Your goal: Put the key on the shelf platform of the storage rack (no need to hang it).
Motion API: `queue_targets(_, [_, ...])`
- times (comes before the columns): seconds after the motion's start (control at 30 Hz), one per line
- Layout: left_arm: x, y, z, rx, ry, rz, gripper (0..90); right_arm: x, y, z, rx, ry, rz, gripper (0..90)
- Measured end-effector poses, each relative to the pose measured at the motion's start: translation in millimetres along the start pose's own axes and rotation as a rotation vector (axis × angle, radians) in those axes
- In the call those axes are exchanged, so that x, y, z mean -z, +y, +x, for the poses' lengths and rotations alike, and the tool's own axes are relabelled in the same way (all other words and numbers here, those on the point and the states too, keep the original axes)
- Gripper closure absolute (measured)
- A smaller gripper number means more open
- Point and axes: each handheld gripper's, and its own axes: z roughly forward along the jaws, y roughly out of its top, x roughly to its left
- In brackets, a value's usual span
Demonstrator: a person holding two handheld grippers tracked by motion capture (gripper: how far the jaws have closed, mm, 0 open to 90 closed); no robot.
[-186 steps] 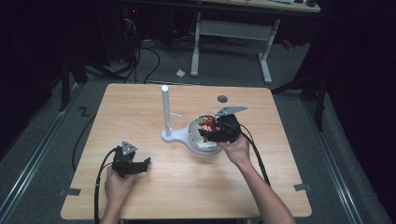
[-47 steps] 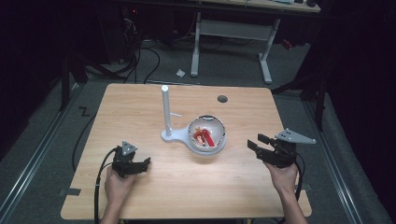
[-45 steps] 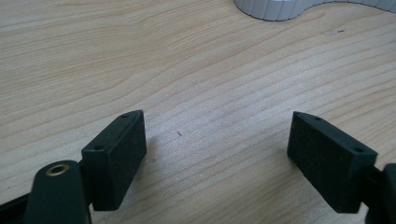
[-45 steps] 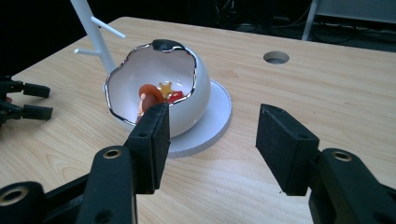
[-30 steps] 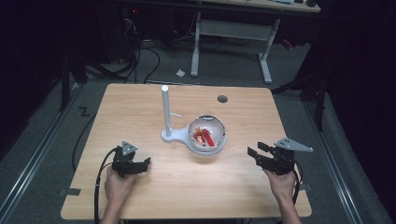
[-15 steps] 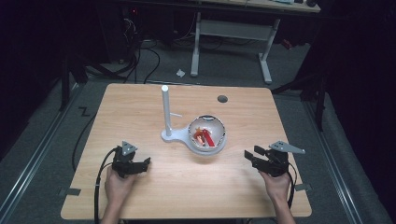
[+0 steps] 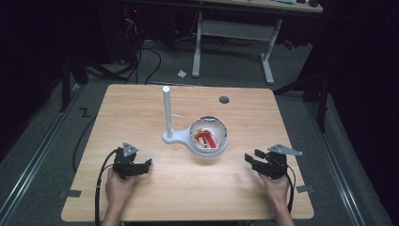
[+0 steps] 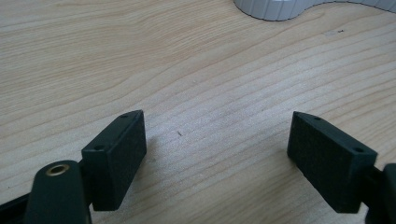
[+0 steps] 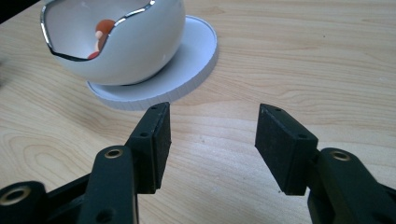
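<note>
We are holding two grippers over one wooden table [image 7: 141,108], one in each hand. The left gripper [image 7: 141,165] is resting near the table's front-left corner; in the left gripper view its two black jaws are standing wide apart with nothing but bare wood between them, and the edge of one white stand base [image 8: 275,8] is showing at the top.

The right gripper [image 7: 252,157] is sitting near the front-right edge, well apart from the left one. In the right gripper view its two jaws are showing a clear gap over bare tabletop, so it is open and gripping nothing, although this is about as narrow as this gripper gets.

Between and beyond the two grippers we are seeing one white egg-shaped bowl [image 7: 221,141] with a jagged, silver-edged rim, sitting on the round base of the stand. One upright white post [image 7: 166,108] is rising from the same base just beside it. Inside the bowl we are counting a small cluster of red and orange pieces [image 7: 207,138]; their exact number we cannot tell. One dark round hole [image 7: 224,100] is marking the table's far side.
</note>
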Motion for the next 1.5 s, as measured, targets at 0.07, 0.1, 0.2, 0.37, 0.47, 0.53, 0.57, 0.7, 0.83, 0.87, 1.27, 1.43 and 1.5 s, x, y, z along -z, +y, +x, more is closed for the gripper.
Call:
queue_targets(0.07, [0.0,0.0,0.0,0.000,0.000,0.000,20.1,-3.6,-2.3,-1.6,0.003,-0.018,0.009,45.6])
queue_targets(0.1, [0.0,0.0,0.0,0.000,0.000,0.000,20.1,-3.6,-2.3,-1.6,0.003,-0.018,0.009,45.6])
queue_targets(0.2, [0.0,0.0,0.0,0.000,0.000,0.000,20.1,-8.2,-5.0,-2.6,0.010,-0.042,0.027,45.6])
queue_targets(0.37, [0.0,0.0,0.0,0.000,0.000,0.000,20.1,-18.5,-8.8,-4.5,0.028,-0.077,0.058,45.3])
queue_targets(0.47, [0.0,0.0,0.0,0.000,0.000,0.000,20.1,-22.1,-9.8,-4.0,0.038,-0.094,0.070,45.2])
queue_targets(0.53, [0.0,0.0,0.0,0.000,0.000,0.000,20.1,-25.3,-11.1,-4.4,0.038,-0.093,0.076,45.1])
queue_targets(0.57, [0.0,0.0,0.0,0.000,0.000,0.000,20.1,-26.2,-11.5,-4.3,0.041,-0.097,0.078,45.0])
queue_targets(0.7, [0.0,0.0,0.0,-0.001,0.000,0.001,20.1,-31.1,-12.9,-3.4,0.055,-0.110,0.095,44.4])
queue_targets(0.83, [0.0,0.0,-0.1,0.000,0.000,0.000,20.2,-36.0,-14.5,-3.0,0.071,-0.130,0.111,43.2])
queue_targets(0.87, [0.0,0.0,0.0,-0.001,0.001,0.001,20.2,-36.0,-14.5,-3.0,0.071,-0.130,0.111,43.2])
queue_targets(1.27, [0.0,0.0,-0.1,-0.001,0.001,0.000,20.1,-44.3,-18.1,-1.8,0.092,-0.152,0.132,42.2])
queue_targets(1.43, [0.2,-0.1,-0.2,0.000,0.002,0.001,20.2,-46.1,-18.3,-1.9,0.117,-0.170,0.130,41.0])
queue_targets(1.5, [0.2,-0.2,-0.3,0.001,0.002,0.001,20.2,-46.1,-18.4,-1.5,0.116,-0.174,0.130,40.8])
